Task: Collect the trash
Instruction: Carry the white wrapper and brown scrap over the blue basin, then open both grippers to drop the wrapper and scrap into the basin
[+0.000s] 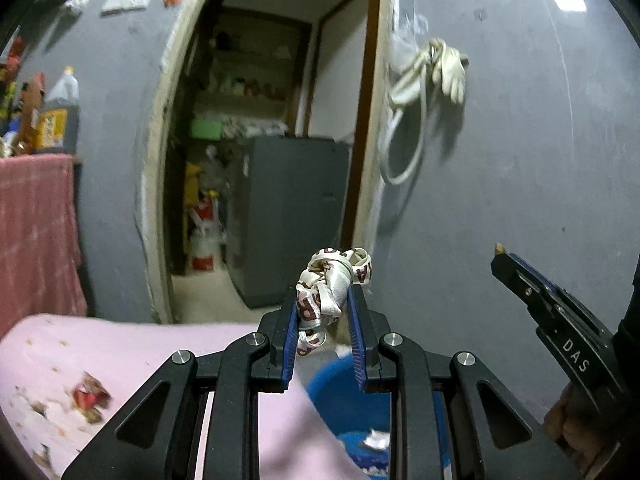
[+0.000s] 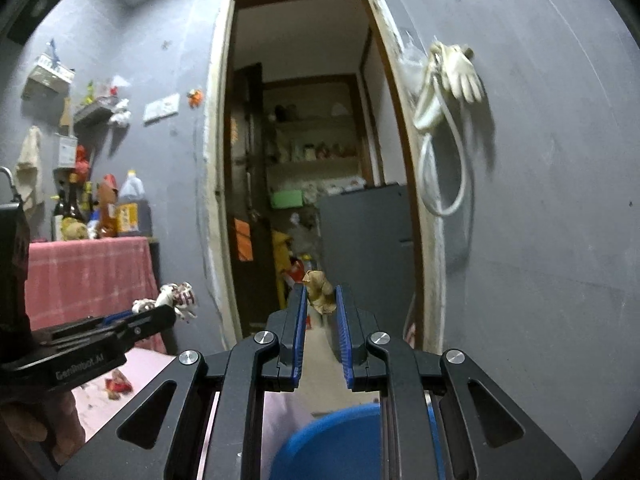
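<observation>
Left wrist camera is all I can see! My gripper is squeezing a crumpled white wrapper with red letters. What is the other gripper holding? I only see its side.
Observer: The right gripper pinches a small crumpled tan scrap of paper between its blue pads.
Operator: Is the round blue plastic bin under that one too?
Observer: Yes, the blue bin sits right below the right gripper, its rim showing between the fingers.
Operator: What's on the wall far to the left?
Observer: Small wall shelves with bits and pieces, and a beige cloth hanging below them.
</observation>
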A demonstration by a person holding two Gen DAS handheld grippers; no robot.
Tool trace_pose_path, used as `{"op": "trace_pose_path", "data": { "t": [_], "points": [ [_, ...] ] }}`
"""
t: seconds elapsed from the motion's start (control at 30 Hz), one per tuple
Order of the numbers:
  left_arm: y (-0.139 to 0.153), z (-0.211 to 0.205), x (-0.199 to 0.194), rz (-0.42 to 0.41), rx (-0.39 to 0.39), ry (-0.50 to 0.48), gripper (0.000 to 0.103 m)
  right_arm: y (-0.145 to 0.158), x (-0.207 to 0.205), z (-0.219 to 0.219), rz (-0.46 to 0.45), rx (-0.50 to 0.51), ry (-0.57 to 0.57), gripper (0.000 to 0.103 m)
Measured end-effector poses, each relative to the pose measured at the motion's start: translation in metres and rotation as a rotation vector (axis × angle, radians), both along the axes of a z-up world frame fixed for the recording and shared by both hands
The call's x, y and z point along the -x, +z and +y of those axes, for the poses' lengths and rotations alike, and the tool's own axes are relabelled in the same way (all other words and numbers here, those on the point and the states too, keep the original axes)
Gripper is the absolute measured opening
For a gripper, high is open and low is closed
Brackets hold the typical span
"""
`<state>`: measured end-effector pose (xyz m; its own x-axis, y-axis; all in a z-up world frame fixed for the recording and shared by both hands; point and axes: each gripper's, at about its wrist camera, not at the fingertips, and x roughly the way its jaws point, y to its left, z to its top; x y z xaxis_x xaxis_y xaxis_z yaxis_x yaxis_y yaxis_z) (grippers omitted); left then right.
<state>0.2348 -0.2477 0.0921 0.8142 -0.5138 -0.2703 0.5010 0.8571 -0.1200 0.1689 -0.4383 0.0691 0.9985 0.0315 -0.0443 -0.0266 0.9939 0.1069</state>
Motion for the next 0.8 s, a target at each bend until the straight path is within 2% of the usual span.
{"op": "trace_pose_path", "data": {
  "t": [0.4, 0.8],
  "points": [
    [-0.043, -0.046, -0.043, 0.258, -0.045, -0.073, 0.02, -0.035, -0.021, -0.035, 0.178, -0.073, -0.046, 0.013],
    [-0.075, -0.057, -0.061, 0.396, -0.077, -0.108, 0.022, -0.058, -0.036, -0.055, 0.318, -0.151, -0.062, 0.014]
  ]
}}
